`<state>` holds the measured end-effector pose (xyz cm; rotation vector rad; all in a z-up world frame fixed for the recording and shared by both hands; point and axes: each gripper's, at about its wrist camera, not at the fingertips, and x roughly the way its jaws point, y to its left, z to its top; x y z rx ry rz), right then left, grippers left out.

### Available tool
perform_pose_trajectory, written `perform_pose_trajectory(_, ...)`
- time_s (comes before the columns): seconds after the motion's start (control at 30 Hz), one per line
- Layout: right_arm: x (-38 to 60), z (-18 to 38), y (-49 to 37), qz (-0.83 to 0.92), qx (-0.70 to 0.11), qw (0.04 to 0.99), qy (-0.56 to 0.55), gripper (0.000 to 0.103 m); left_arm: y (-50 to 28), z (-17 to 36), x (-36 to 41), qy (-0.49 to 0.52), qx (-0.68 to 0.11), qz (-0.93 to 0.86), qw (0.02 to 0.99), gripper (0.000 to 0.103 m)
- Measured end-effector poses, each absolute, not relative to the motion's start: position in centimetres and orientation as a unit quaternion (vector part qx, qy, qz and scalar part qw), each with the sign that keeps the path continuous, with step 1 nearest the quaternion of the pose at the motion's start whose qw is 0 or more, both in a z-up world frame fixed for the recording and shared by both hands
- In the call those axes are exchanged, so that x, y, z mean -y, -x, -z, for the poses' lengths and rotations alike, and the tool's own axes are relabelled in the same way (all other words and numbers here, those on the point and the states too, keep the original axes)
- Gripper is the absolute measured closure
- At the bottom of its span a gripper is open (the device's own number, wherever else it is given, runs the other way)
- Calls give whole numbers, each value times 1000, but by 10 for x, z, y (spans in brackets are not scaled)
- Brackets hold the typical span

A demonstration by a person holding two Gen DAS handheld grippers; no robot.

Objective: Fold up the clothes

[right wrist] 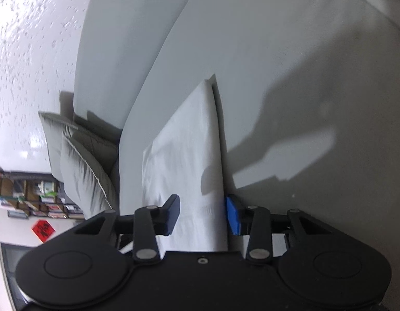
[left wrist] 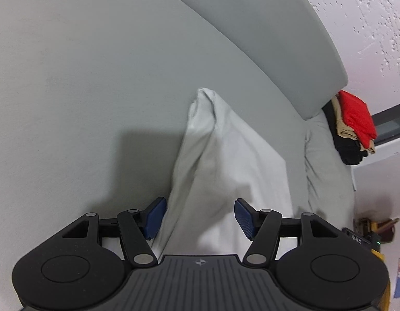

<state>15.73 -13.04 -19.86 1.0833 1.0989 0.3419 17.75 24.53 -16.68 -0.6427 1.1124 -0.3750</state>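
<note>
A white garment (left wrist: 225, 155) lies on the grey bed sheet (left wrist: 83, 90), partly folded, with a bunched corner at its far end. My left gripper (left wrist: 200, 217) is open, its blue pads (left wrist: 155, 217) on either side of the garment's near edge. In the right wrist view the same white garment (right wrist: 189, 150) lies as a flat folded panel with a straight right edge. My right gripper (right wrist: 202, 212) is open, its pads (right wrist: 233, 215) on either side of the near edge of the cloth. I cannot tell if either gripper touches the cloth.
A grey padded headboard (left wrist: 277, 39) runs behind the bed. A stack of folded clothes, red on top (left wrist: 355, 119), sits at the bed's end. Grey pillows (right wrist: 80, 160) lean by the headboard. A shelf with books (right wrist: 31, 194) stands by the textured wall (right wrist: 31, 51).
</note>
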Motion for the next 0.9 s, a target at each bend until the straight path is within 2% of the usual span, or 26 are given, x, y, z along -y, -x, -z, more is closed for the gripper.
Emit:
perform_pose_trajectory(0.17,123,209,-182,-146,-484,698,-508,65,-206,173,-228,297,-520,189,778,40)
perform_pose_trajectory(0.23,120,213,-191,-139,-476,704,-508,69,-212,174,-225,298,-520,190,777,40)
perform_pose_trajectory(0.3,118,217,-199,-136,-464,713,-508,77,-217,173,-219,294,-520,185,781,46)
perform_pose_trajectory(0.33,117,218,-202,-132,-462,716,-506,82,-217,172,-216,285,-520,177,786,56)
perform_pose_trajectory(0.37,116,220,-204,-122,-466,720,-500,95,-216,169,-213,274,-520,167,792,75)
perform_pose_trajectory(0.4,114,218,-203,-121,-464,729,-489,99,-215,167,-209,260,-523,153,797,84)
perform_pose_trajectory(0.47,110,213,-202,-119,-461,745,-467,98,-209,159,-202,237,-516,136,812,94)
perform_pose_trajectory(0.57,95,186,-190,-126,-435,805,-383,98,-188,135,-187,192,-480,129,846,96)
perform_pose_trajectory(0.9,113,59,-90,-164,-278,893,-315,98,-69,24,-144,86,-258,162,949,97)
